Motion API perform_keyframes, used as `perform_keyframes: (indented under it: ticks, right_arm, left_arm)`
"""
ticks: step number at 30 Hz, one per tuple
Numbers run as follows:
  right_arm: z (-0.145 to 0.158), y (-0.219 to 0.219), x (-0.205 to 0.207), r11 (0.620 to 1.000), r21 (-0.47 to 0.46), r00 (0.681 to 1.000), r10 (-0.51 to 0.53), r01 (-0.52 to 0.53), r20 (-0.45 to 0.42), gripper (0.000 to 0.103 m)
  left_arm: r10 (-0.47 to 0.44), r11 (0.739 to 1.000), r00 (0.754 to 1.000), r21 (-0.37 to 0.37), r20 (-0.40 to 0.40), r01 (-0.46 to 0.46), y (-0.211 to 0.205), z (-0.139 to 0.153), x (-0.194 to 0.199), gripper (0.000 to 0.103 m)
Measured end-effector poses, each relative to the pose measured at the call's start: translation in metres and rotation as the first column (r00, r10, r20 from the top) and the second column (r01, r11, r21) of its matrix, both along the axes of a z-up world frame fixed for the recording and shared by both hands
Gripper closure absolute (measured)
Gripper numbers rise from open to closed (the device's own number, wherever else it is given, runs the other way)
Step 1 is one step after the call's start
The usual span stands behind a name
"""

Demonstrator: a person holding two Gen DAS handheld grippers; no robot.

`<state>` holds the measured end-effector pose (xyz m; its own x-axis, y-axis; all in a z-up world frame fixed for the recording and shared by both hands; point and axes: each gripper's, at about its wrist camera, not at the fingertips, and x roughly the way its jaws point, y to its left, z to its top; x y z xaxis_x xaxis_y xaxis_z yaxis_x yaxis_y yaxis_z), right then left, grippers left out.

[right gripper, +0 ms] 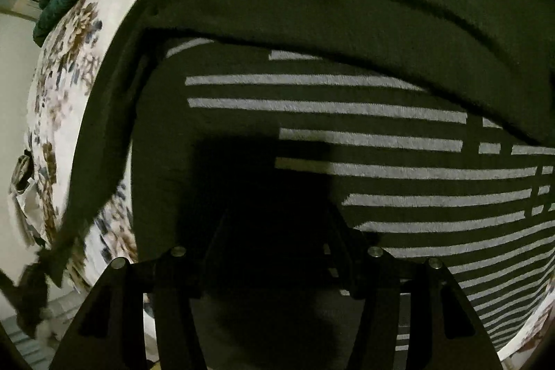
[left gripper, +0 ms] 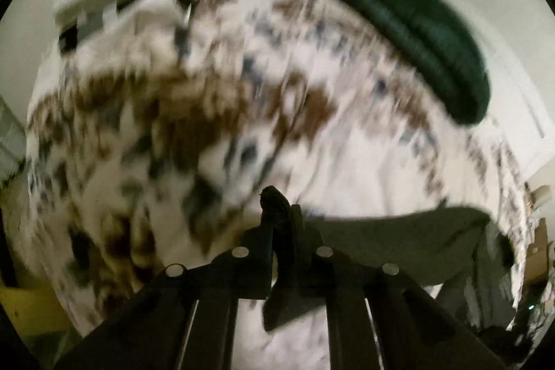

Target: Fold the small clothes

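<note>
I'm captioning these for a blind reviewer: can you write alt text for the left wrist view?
The left gripper is shut on a fold of dark cloth, lifted over a floral bedspread that is blurred by motion. A green quilt lies at the far edge.

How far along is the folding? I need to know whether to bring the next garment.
Partly done: a plain dark panel already lies folded across the striped garment. In hand: the left gripper is shut on a dark edge of it above the floral bedsheet. The right gripper's jaws stand apart, gripping nothing. Further folds remain.
</note>
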<state>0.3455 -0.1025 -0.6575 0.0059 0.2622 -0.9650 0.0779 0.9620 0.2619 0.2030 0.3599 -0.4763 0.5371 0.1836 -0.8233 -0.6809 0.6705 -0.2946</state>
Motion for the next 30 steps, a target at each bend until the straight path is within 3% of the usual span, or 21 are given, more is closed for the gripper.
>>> perform_keyframes:
  ticks: [2, 4, 6, 7, 8, 10, 12, 15, 18, 19, 20, 23, 26, 28, 30]
  right_arm:
    - [0.003, -0.004, 0.001, 1.0, 0.005, 1.0, -0.007, 0.007, -0.007, 0.045]
    - [0.005, -0.008, 0.001, 1.0, 0.01, 1.0, -0.011, 0.012, -0.017, 0.045]
    - [0.003, -0.008, -0.001, 1.0, 0.007, 0.999, -0.013, 0.014, -0.034, 0.045]
    - [0.001, -0.006, -0.003, 1.0, 0.002, 0.999, -0.014, 0.014, -0.041, 0.045]
    - [0.0, -0.004, -0.003, 1.0, 0.002, 0.999, -0.013, 0.013, -0.045, 0.045]
    - [0.0, -0.004, -0.005, 1.0, 0.0, 0.999, -0.009, 0.009, -0.043, 0.045]
    - [-0.001, -0.002, -0.006, 1.0, -0.004, 0.999, -0.002, 0.002, -0.04, 0.045]
    - [-0.005, 0.0, -0.007, 1.0, -0.004, 0.999, -0.002, 0.002, -0.049, 0.045]
    - [-0.007, 0.003, -0.007, 1.0, -0.008, 0.999, -0.003, 0.003, -0.048, 0.045]
    - [-0.008, 0.002, -0.007, 1.0, -0.01, 0.999, -0.004, 0.003, -0.046, 0.045]
    - [-0.008, 0.003, -0.007, 1.0, -0.012, 0.999, -0.007, 0.006, -0.045, 0.045]
    - [-0.01, 0.004, -0.007, 1.0, -0.012, 0.999, -0.014, 0.014, -0.047, 0.045]
    - [-0.011, 0.005, -0.006, 1.0, -0.006, 0.999, -0.015, 0.015, -0.046, 0.045]
    - [-0.01, 0.006, -0.006, 1.0, -0.004, 0.999, -0.012, 0.012, -0.043, 0.045]
    - [-0.01, 0.006, -0.007, 1.0, -0.002, 0.999, -0.01, 0.01, -0.044, 0.045]
  left_arm:
    - [0.011, 0.998, 1.0, -0.058, 0.001, -0.011, 0.015, -0.001, -0.005, 0.084]
    - [0.054, 0.99, 0.997, -0.125, -0.053, -0.06, 0.023, -0.013, -0.022, 0.075]
    - [0.114, 0.964, 0.989, -0.231, -0.094, -0.133, 0.027, -0.033, -0.043, 0.068]
    - [0.147, 0.945, 0.983, -0.279, -0.108, -0.172, 0.024, -0.039, -0.053, 0.058]
    - [0.185, 0.92, 0.976, -0.329, -0.112, -0.212, 0.023, -0.047, -0.061, 0.053]
    - [0.249, 0.868, 0.964, -0.42, -0.091, -0.264, 0.02, -0.063, -0.066, 0.053]
    - [0.272, 0.84, 0.96, -0.469, -0.071, -0.273, 0.016, -0.071, -0.056, 0.053]
    - [0.271, 0.821, 0.962, -0.51, -0.047, -0.256, 0.021, -0.089, -0.016, 0.053]
    - [0.264, 0.827, 0.962, -0.495, -0.074, -0.265, 0.026, -0.104, 0.013, 0.056]
    - [0.271, 0.83, 0.959, -0.485, -0.084, -0.277, 0.028, -0.107, 0.018, 0.067]
    - [0.282, 0.836, 0.957, -0.47, -0.07, -0.281, 0.029, -0.106, 0.023, 0.098]
    - [0.254, 0.883, 0.967, -0.404, -0.02, -0.24, 0.03, -0.083, 0.03, 0.099]
    - [0.207, 0.939, 0.972, -0.303, 0.116, -0.164, 0.024, -0.03, 0.031, 0.099]
    - [0.18, 0.955, 0.97, -0.267, 0.166, -0.132, 0.02, -0.008, 0.026, 0.098]
    - [0.146, 0.965, 0.979, -0.239, 0.139, -0.11, 0.017, -0.006, 0.017, 0.094]
